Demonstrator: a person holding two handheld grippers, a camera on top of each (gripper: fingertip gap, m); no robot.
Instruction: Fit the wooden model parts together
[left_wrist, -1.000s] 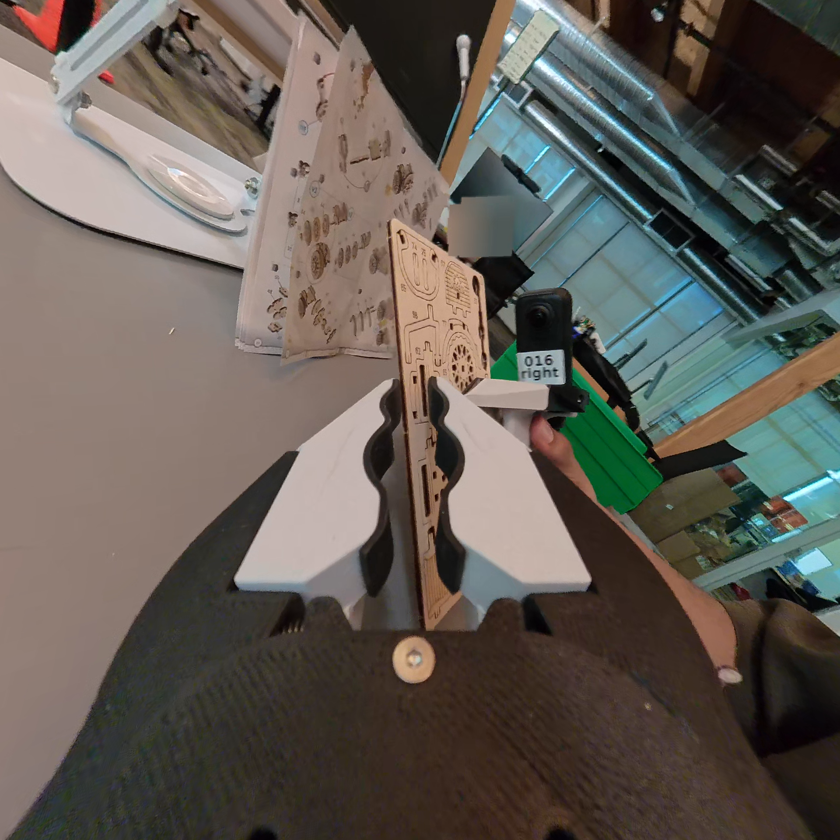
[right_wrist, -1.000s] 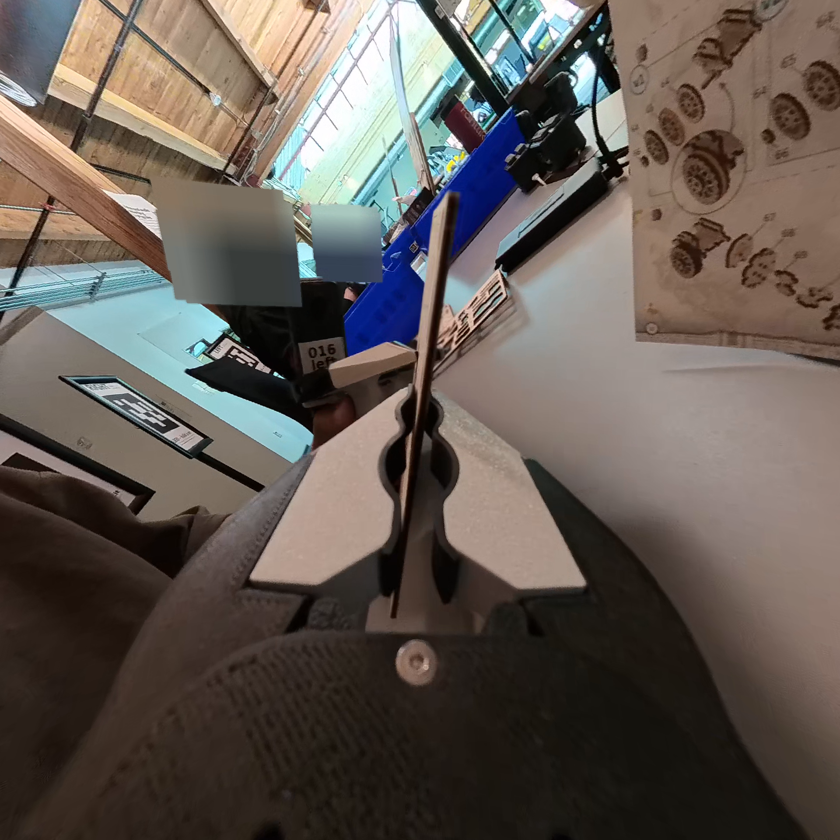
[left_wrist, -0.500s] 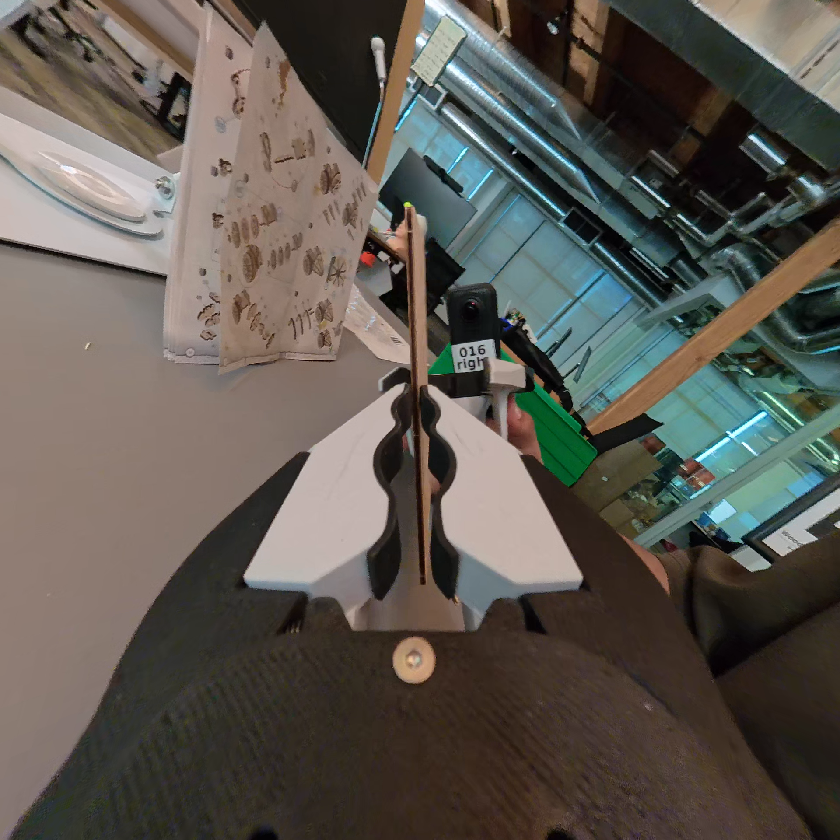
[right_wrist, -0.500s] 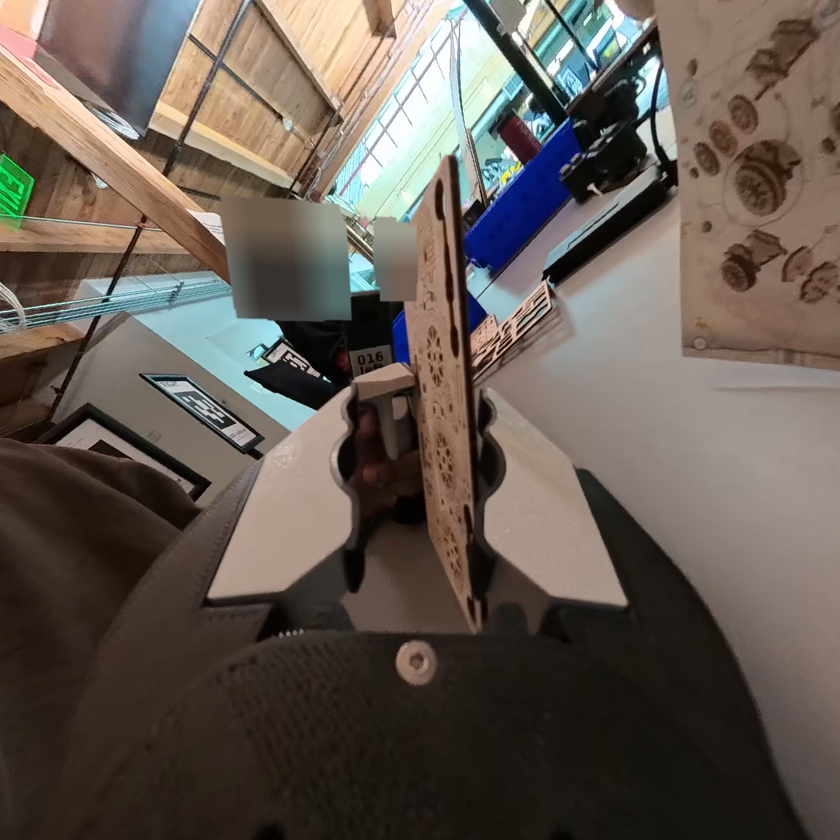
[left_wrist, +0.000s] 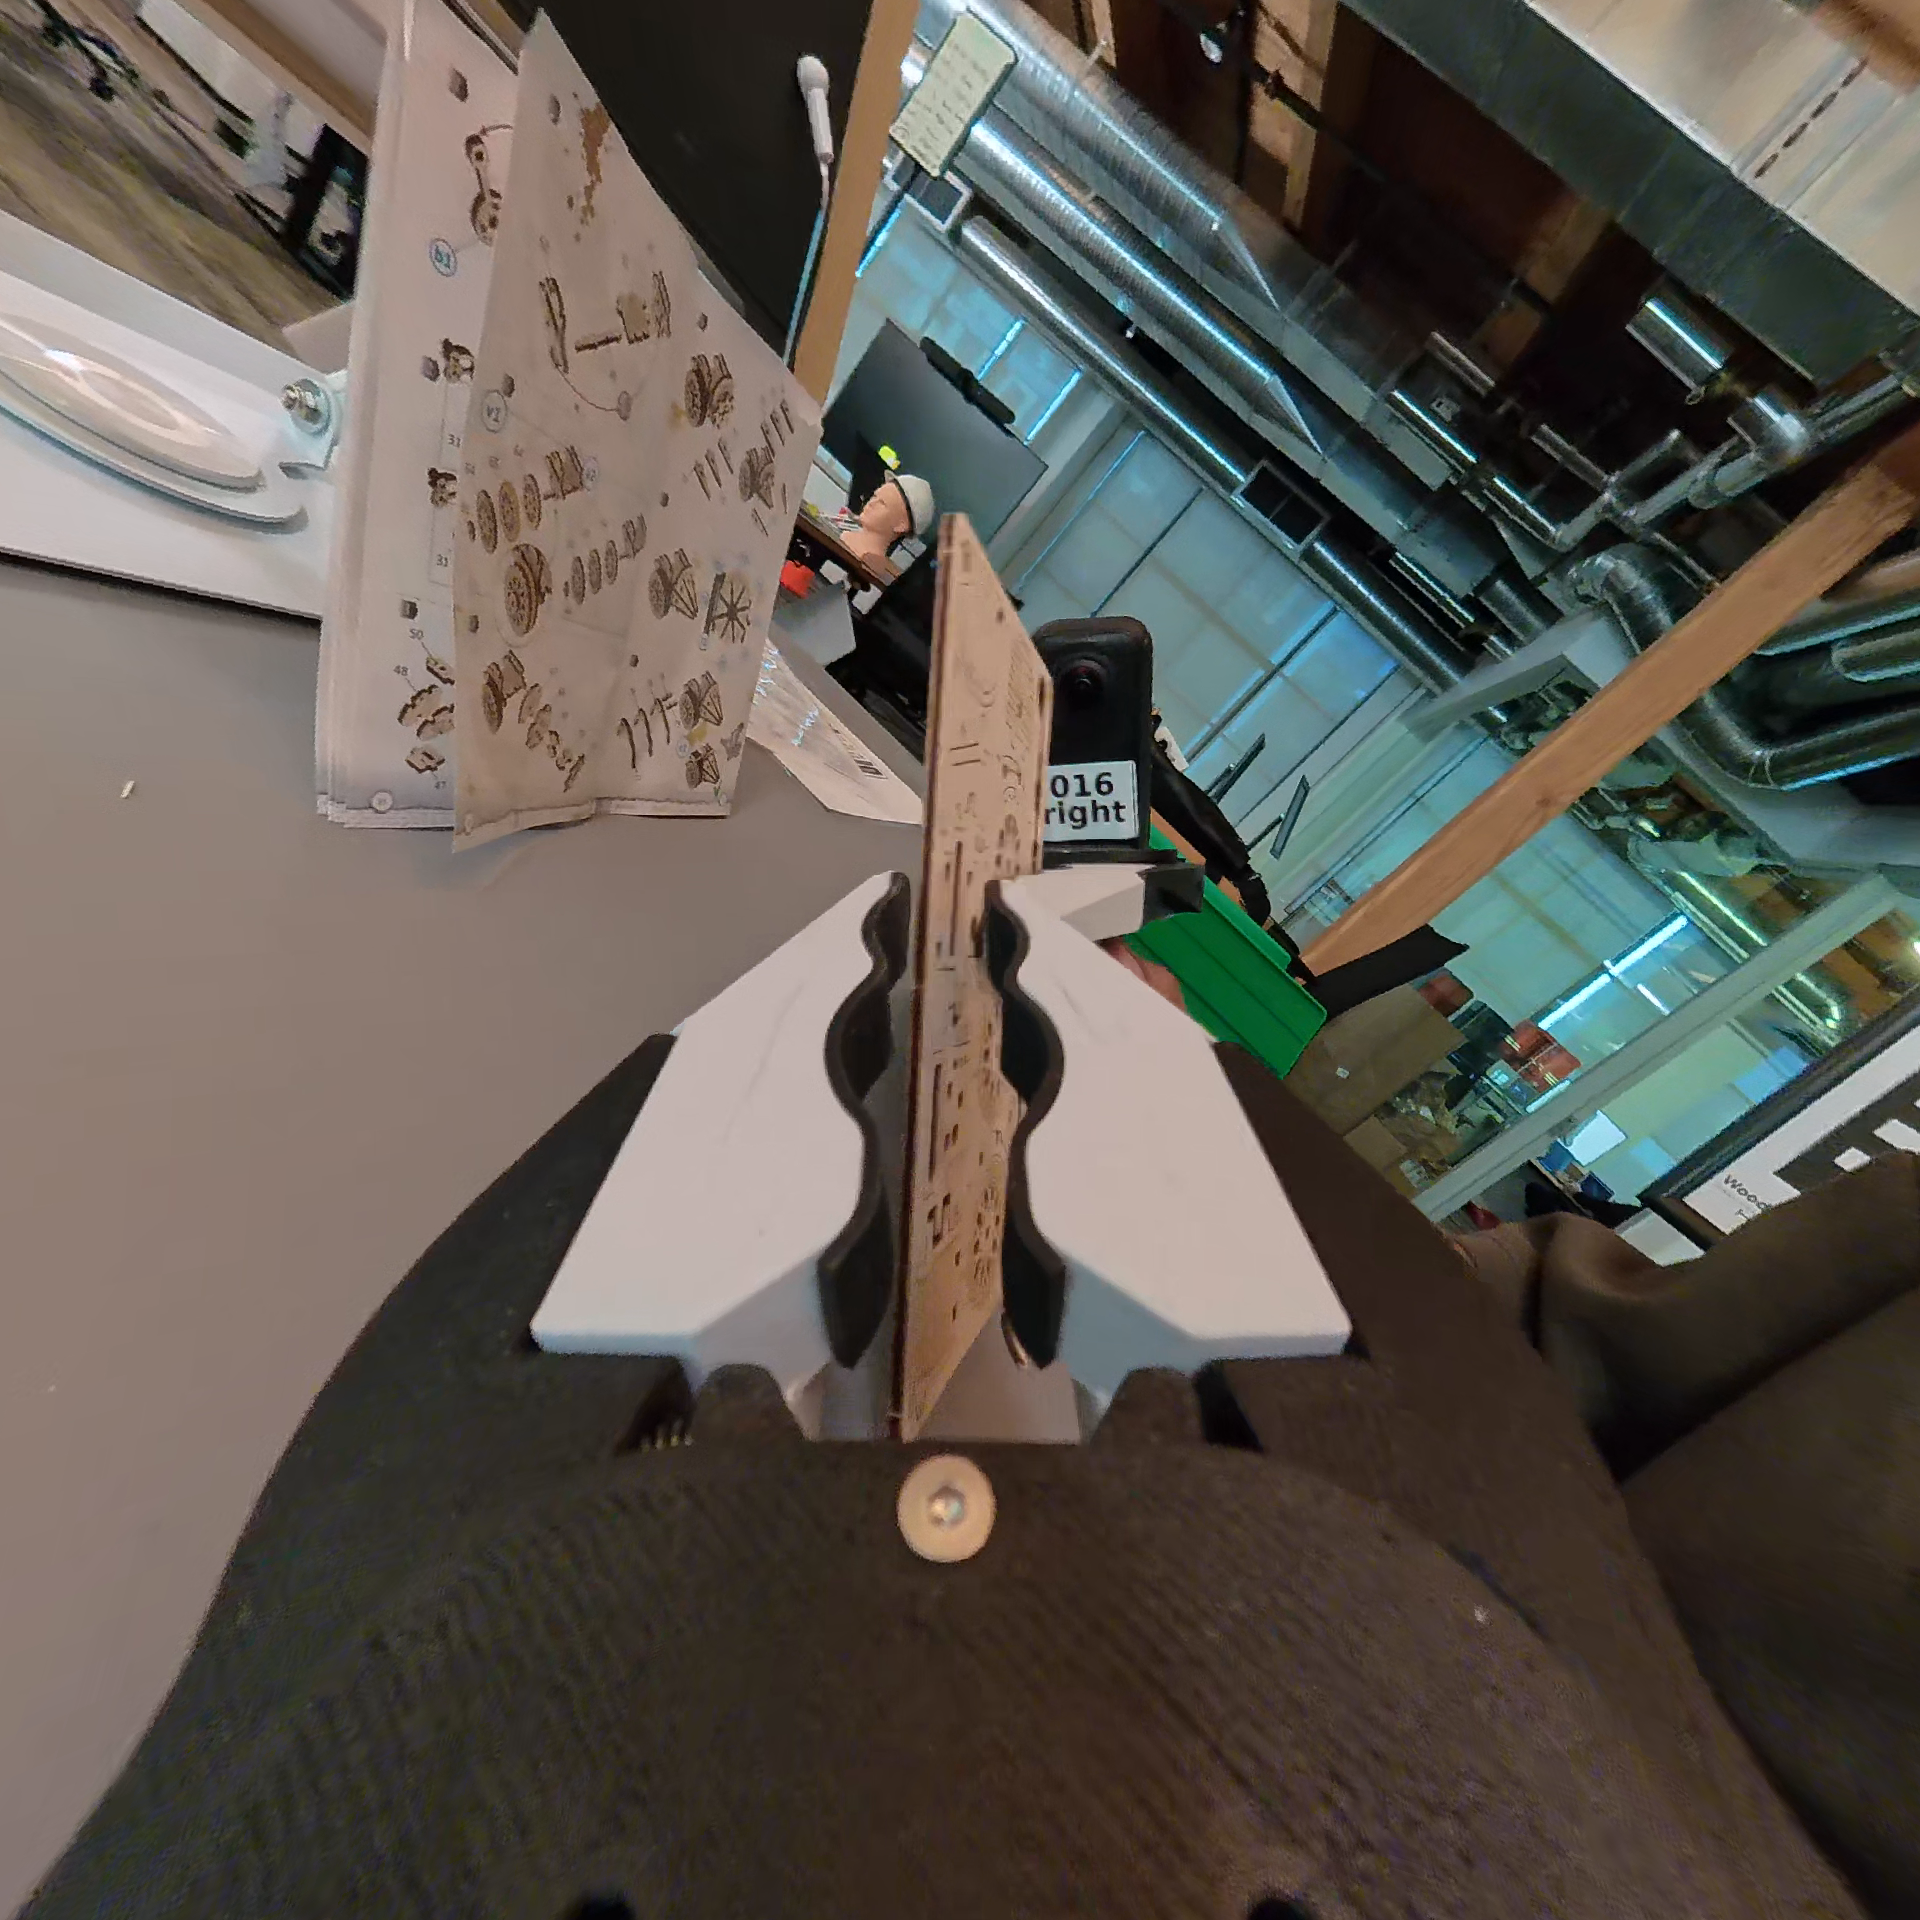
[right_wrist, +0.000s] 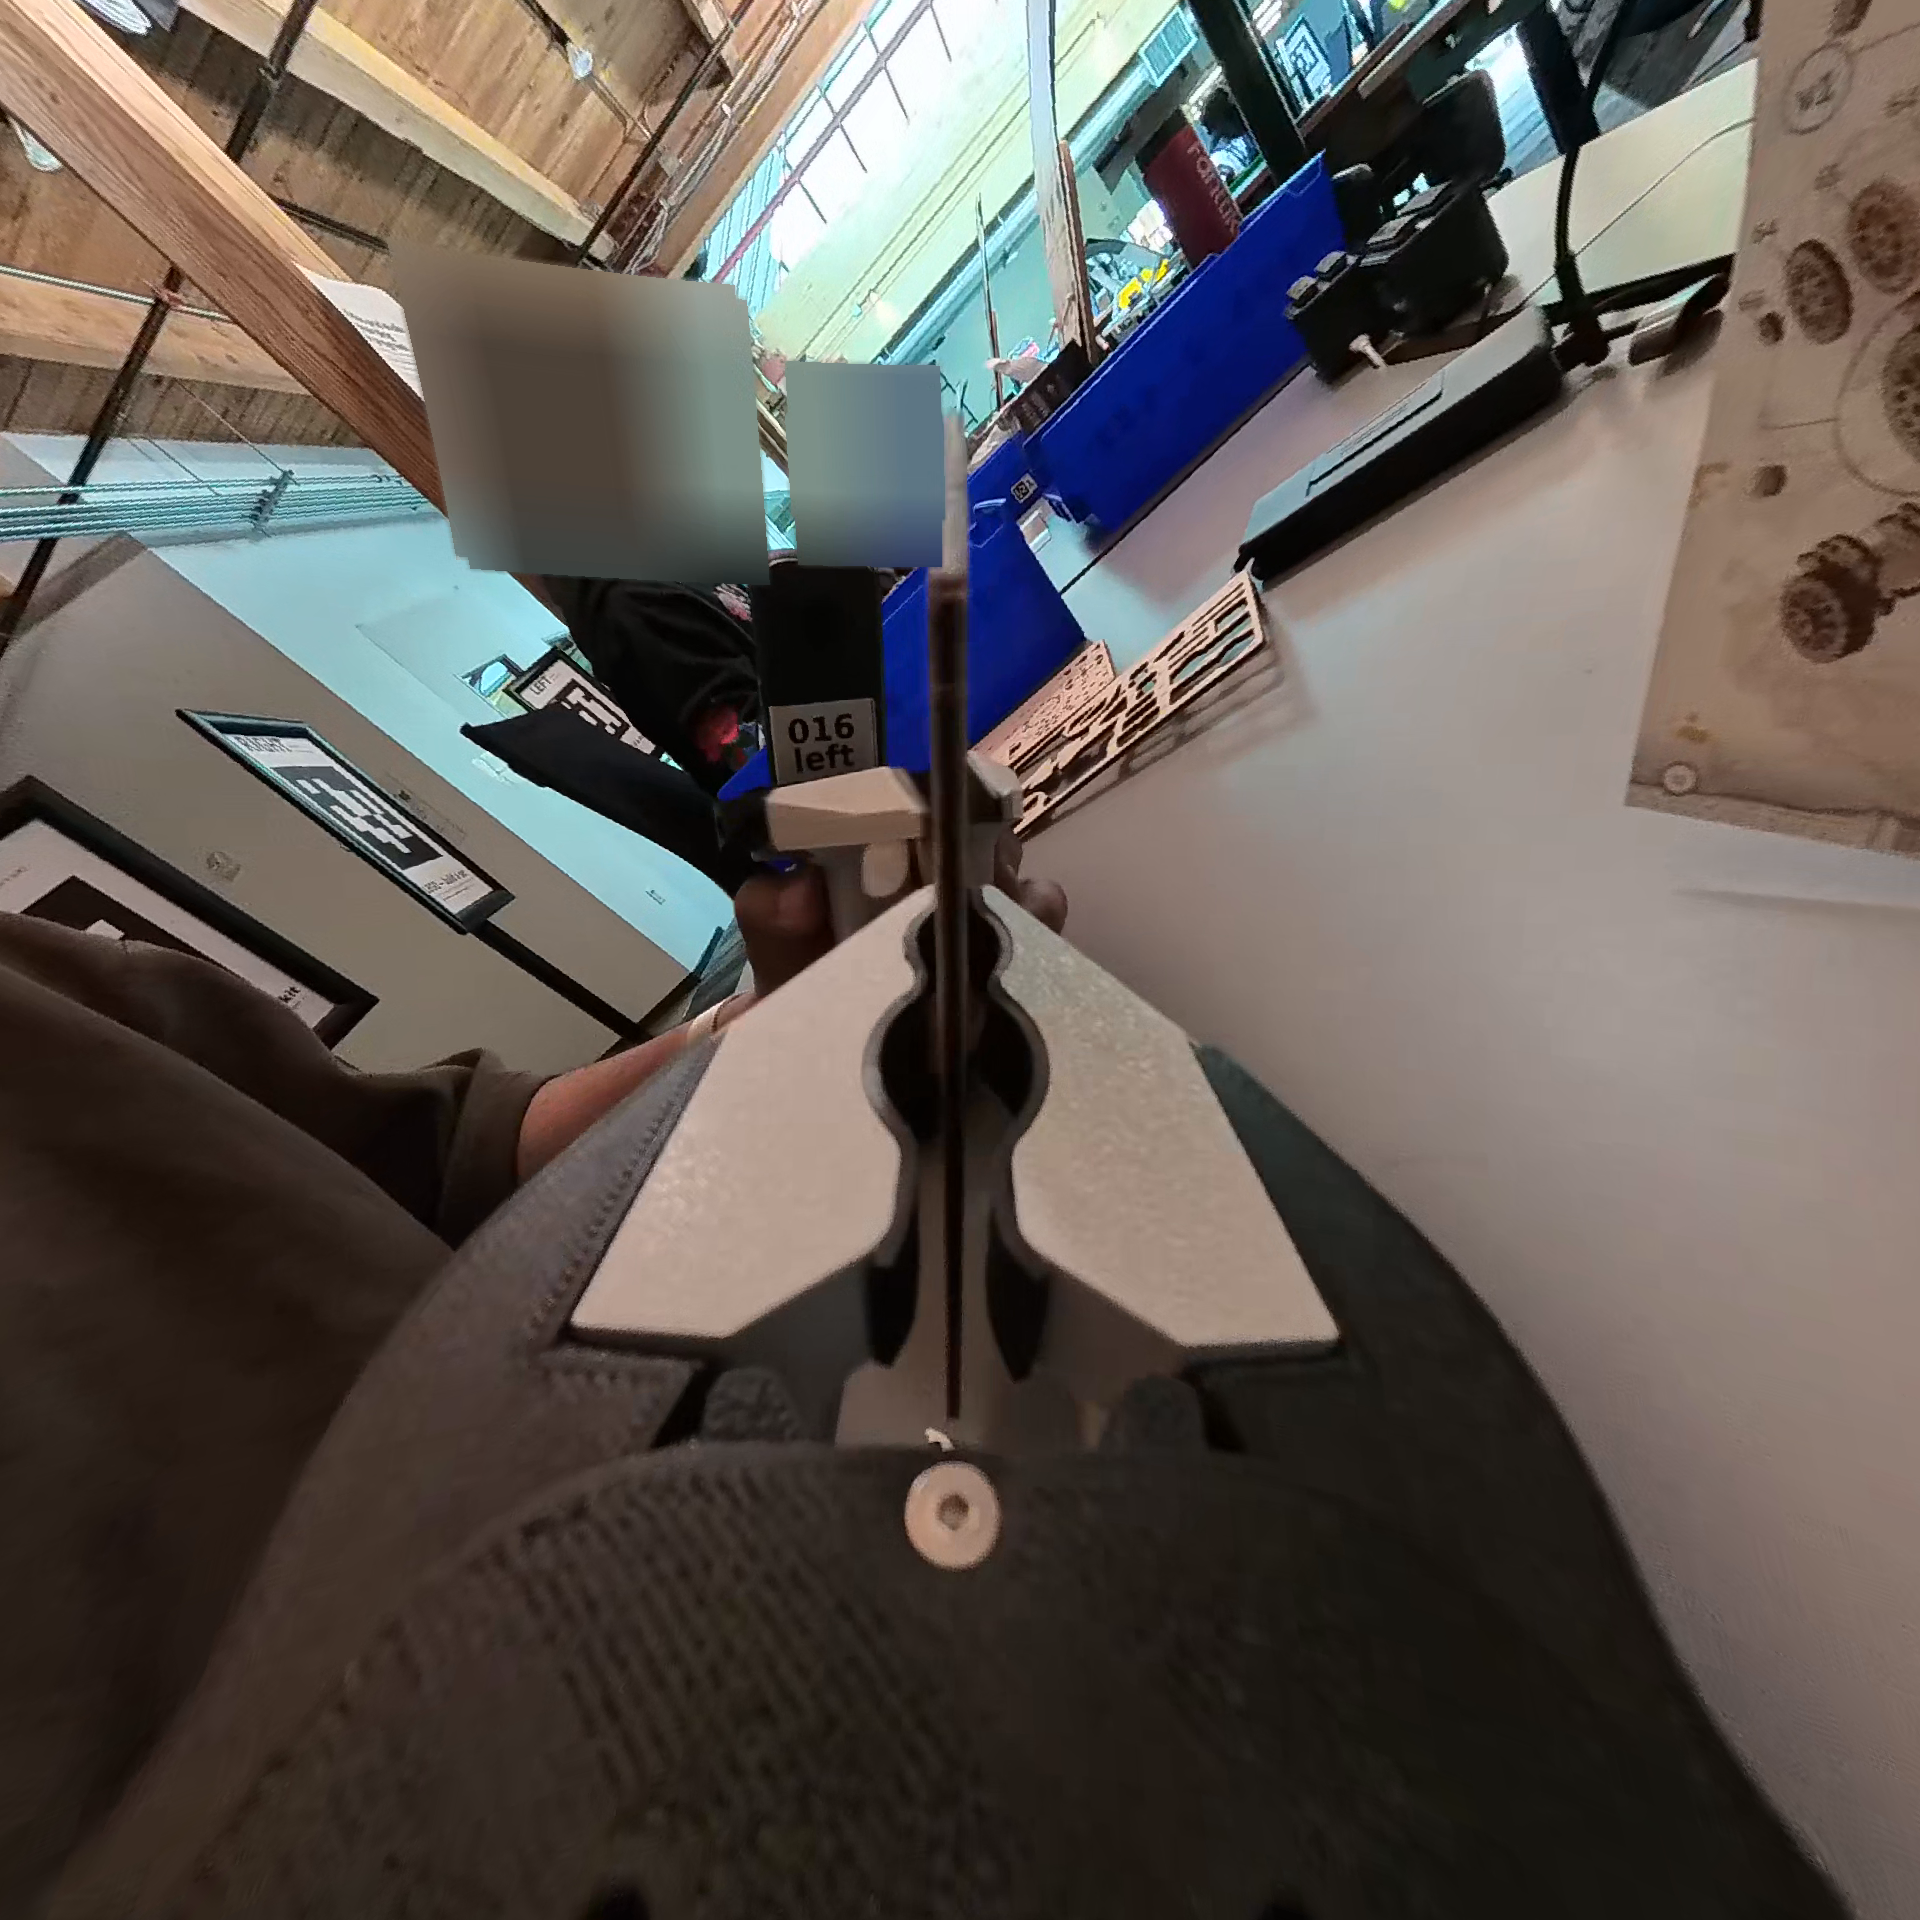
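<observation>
A thin laser-cut wooden sheet of model parts (left_wrist: 971, 935) stands upright between both grippers above the grey table (left_wrist: 260, 1039). My left gripper (left_wrist: 943, 904) is slightly open. The sheet stands between its jaws, against the left pad, showing its right face. My right gripper (right_wrist: 948, 914) is shut on the same sheet (right_wrist: 948, 1039), seen edge-on. The grippers face each other. The right gripper (left_wrist: 1112, 899) shows behind the sheet in the left wrist view. The left gripper (right_wrist: 935, 821) shows around the sheet's far end in the right wrist view.
Folded instruction sheets (left_wrist: 582, 520) stand on the table to the left. A white magnifier lamp (left_wrist: 125, 416) lies behind them. A second wooden parts sheet (right_wrist: 1143, 686) lies flat on the table. Blue bins (right_wrist: 1174, 343), a black flat device (right_wrist: 1403, 468) and a green bin (left_wrist: 1226, 987) lie farther off. Only a small space, under 4 cm, lies between the two pairs of fingers.
My right gripper, open half a second ago with the sheet leaning on one finger, has shut on it. My left gripper has loosened and the sheet now sits at an angle in it.
</observation>
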